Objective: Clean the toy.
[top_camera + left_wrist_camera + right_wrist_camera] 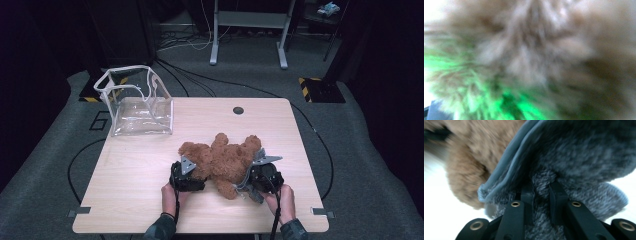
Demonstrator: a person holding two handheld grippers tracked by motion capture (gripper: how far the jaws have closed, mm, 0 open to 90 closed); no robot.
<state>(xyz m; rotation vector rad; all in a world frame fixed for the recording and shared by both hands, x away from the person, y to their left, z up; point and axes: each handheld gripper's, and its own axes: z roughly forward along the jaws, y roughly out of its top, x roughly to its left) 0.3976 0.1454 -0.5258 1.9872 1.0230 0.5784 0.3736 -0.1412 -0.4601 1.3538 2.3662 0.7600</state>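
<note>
Soft, light teddy bear [225, 161] on desk [130, 170]: right hand-held gripper [541, 192] pinches its grey knit garment [584, 157]; left hand-held gripper [186, 176], grip state indiscernible, is buried in fur.

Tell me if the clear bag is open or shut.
Open: the clear bag stands upright, its white-edged top rim spread wide.

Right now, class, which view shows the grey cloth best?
The right gripper view: the grey cloth sits close up, pinched between the tongs. The high view shows a small grey bit beside the bear. The left gripper view shows blurred fur.
</note>
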